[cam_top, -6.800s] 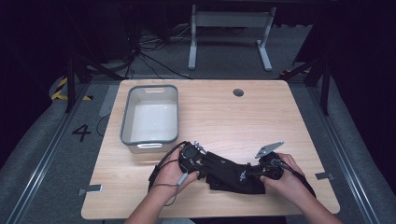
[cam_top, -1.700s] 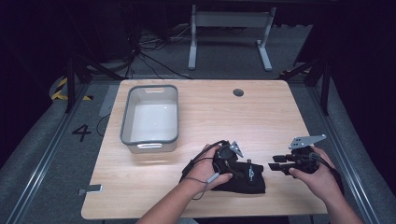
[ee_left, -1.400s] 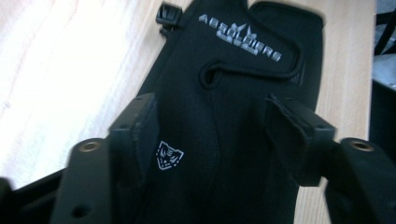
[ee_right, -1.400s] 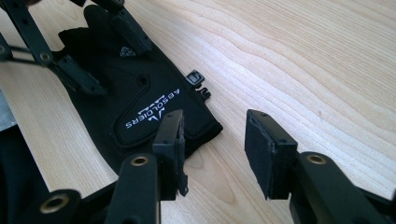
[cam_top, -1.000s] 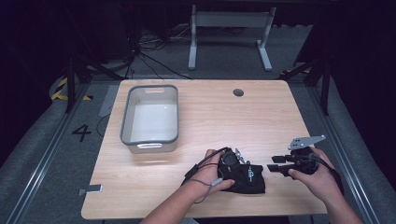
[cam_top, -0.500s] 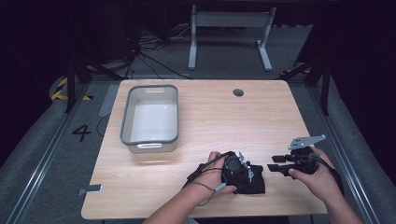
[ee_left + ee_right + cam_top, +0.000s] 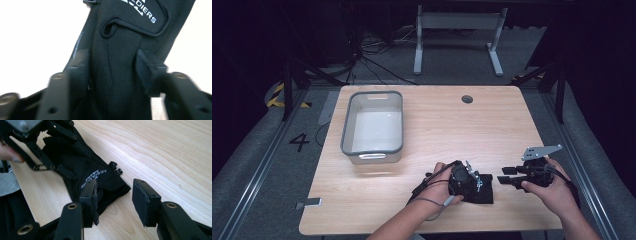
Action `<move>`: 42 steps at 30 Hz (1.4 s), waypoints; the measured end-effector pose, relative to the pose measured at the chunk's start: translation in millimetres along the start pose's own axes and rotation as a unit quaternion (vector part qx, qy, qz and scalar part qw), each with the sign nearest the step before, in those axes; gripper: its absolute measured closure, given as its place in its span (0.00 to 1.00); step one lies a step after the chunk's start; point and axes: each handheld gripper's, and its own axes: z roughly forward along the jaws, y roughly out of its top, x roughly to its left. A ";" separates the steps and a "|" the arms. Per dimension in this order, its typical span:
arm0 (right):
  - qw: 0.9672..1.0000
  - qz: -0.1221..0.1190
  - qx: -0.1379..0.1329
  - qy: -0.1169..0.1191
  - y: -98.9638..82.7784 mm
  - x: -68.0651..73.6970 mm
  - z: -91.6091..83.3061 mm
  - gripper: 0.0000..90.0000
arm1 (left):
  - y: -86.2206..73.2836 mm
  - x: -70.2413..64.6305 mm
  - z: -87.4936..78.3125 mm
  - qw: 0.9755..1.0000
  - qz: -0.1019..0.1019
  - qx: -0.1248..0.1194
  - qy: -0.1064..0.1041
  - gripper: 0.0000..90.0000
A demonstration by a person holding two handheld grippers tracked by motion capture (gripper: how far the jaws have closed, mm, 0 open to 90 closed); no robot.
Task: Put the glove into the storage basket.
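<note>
a black glove [image 7: 476, 187] is lying on the near part of the wooden table [image 7: 437, 125], right of the middle and close to the front edge. it is made of soft, matte black fabric with raised stitched seams. in the left claw view a curved flap with a corded edge is showing near the top, carrying white printed letters and part of a white mark. in the right claw view more white lettering is running along the cuff, and a small black buckle [image 7: 114, 167] is sticking out at its edge.

the left claw [image 7: 112, 67] is sitting over the glove, and its jaws have just been closing. the glove's fabric is lying between them, and the pads are pressing against it on both sides, so the claw is pinching the glove.

the right claw [image 7: 115, 200] is hovering just to the right of the glove, its jaws standing spread with bare table between them. one pad is overlapping the glove's edge in its own view, but whether it is touching is unclear.

a grey bin [image 7: 373, 127] is sitting well apart, on the left part of the table.
</note>
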 end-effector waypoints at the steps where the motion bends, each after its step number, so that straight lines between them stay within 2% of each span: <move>1: 1.000 0.001 0.001 0.000 -0.1 -0.1 0.1 0.62 | -1.0 0.5 -0.7 1.000 -0.004 -0.004 0.000 0.66; 2: 1.000 0.002 0.001 0.000 -0.1 -0.3 0.2 0.63 | -1.7 1.3 -0.9 1.000 -0.008 -0.006 -0.002 0.71; 4: 1.000 0.001 0.002 0.000 -0.5 -1.1 0.3 0.63 | -0.7 2.9 -2.2 1.000 -0.020 -0.004 -0.007 0.74; 8: 1.000 0.003 0.003 -0.002 -1.4 -2.7 0.5 0.63 | 1.5 4.0 -5.1 0.999 -0.030 0.001 -0.014 0.75; 11: 1.000 0.005 0.003 -0.001 -2.4 -4.1 0.8 0.63 | 1.8 6.3 -10.8 0.998 -0.050 -0.004 -0.031 0.76; 17: 1.000 0.008 0.001 -0.004 -3.0 -5.6 -0.1 0.63 | 1.9 14.2 -36.4 0.996 -0.072 -0.015 -0.046 0.76; 21: 1.000 0.009 0.002 -0.004 -2.9 -5.5 0.0 0.63 | -3.4 19.2 -52.7 0.993 -0.098 -0.017 -0.063 0.76; 28: 1.000 0.012 0.010 -0.003 -4.3 -6.6 5.1 0.63 | -9.9 25.9 -76.5 0.992 -0.113 -0.031 -0.055 0.75; 30: 1.000 0.014 0.012 -0.001 -4.9 -7.6 7.3 0.63 | -14.9 29.0 -88.9 0.991 -0.119 -0.037 -0.048 0.75; 31: 1.000 0.014 0.012 -0.001 -4.9 -7.6 7.3 0.63 | -14.9 29.0 -88.9 0.991 -0.119 -0.037 -0.048 0.75; 38: 1.000 0.016 0.017 0.003 -3.2 -9.3 13.5 0.63 | -30.9 38.3 -114.3 0.988 -0.142 -0.052 -0.032 0.75; 40: 1.000 0.015 0.018 0.004 -2.2 -9.1 15.0 0.63 | -33.0 39.1 -116.4 0.988 -0.144 -0.053 -0.029 0.75; 42: 1.000 0.014 0.019 0.005 -1.1 -8.3 16.1 0.63 | -41.1 41.5 -124.7 0.987 -0.149 -0.055 -0.024 0.75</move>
